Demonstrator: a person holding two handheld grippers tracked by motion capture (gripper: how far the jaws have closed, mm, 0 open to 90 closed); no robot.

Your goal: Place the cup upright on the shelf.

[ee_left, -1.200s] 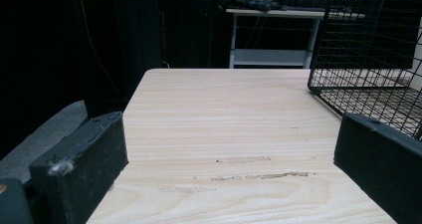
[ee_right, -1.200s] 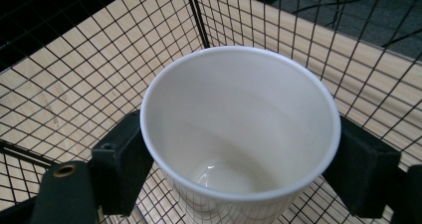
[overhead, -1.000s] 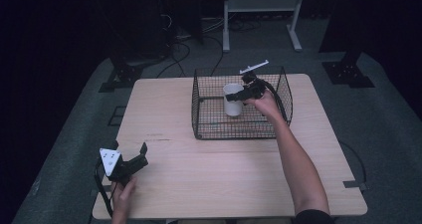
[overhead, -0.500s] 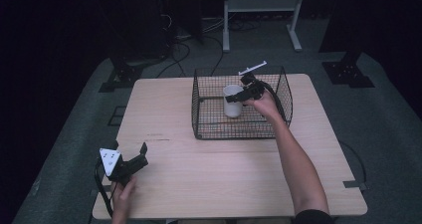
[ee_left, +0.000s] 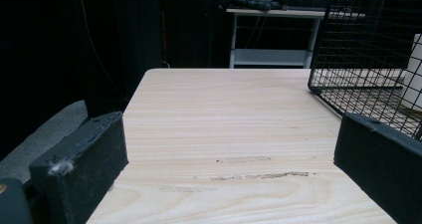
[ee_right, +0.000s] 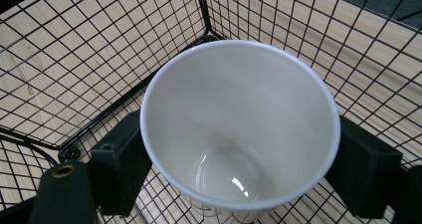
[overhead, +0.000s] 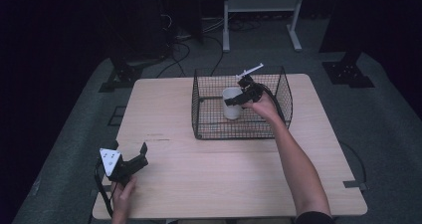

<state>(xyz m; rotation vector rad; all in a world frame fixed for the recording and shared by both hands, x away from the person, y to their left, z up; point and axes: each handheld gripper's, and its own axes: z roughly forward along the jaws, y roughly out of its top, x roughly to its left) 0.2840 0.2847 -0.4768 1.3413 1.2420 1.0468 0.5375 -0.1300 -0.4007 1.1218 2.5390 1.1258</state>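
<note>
Table (ee_left: 224,114): pale wood, matt, visible grain, a few scuffed patches near the front. Basket (ee_right: 74,59): thin black wire mesh, looks like coated metal. Cup (ee_right: 239,134): white, smooth, glossy, highlights on the inner base. Left gripper (ee_left: 224,174) jaws: matt black, slightly rough, dust fluff on one.

Left gripper (overhead: 130,160): held low, jaws spread wide.
Right gripper (overhead: 238,98): arm outstretched, jaws clamped on a white cup (overhead: 232,103).

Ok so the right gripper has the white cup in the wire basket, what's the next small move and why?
Probably lift straight up: the right gripper has a jaw on each side of the white cup, which stands upright inside the wire basket, so it must clear the walls.
</note>
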